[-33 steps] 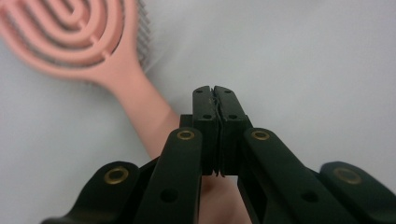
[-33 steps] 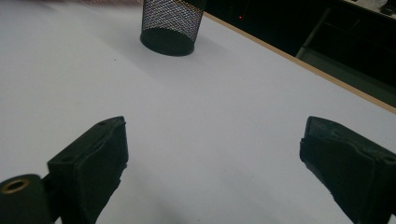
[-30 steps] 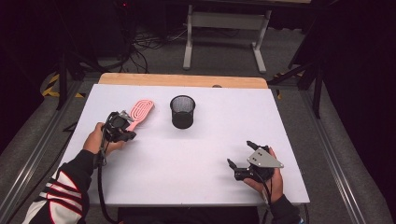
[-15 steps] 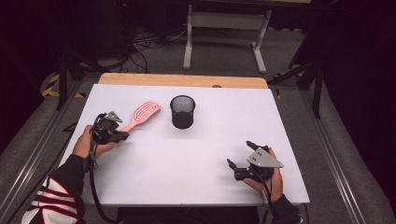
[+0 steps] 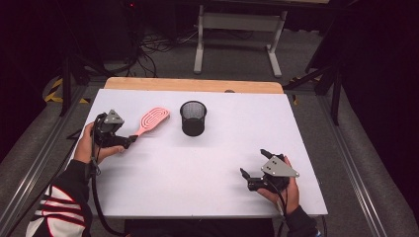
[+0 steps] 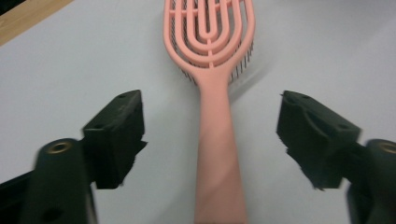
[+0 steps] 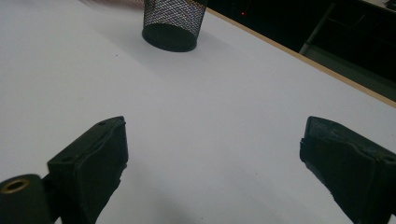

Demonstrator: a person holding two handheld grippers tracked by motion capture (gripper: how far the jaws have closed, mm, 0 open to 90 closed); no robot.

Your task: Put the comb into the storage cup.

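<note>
A pink hairbrush (image 5: 152, 120) lies flat on the white table (image 5: 197, 168) at the left, head toward the far side. My left gripper (image 5: 128, 142) is at the end of its handle. In the left gripper view the brush handle (image 6: 217, 140) runs up between the two jaws, and the gripper (image 6: 212, 107) stands open, with neither pad touching the handle; its jaws have just been opening. A black mesh cup (image 5: 193, 117) stands upright to the right of the brush. At the near right, my right gripper (image 5: 253, 163) rests open and holds nothing, and its own view shows the gripper (image 7: 215, 135) pointing toward the cup (image 7: 173, 21).
A wooden strip (image 5: 192, 85) runs along the table's far edge. Beyond it are a metal stand (image 5: 237, 29) and cables on the floor. A bare white surface lies between the two grippers.
The left gripper slid a little to the left, then opened its jaws off the brush handle. The brush now lies free on the table. The right hand has not moved.
</note>
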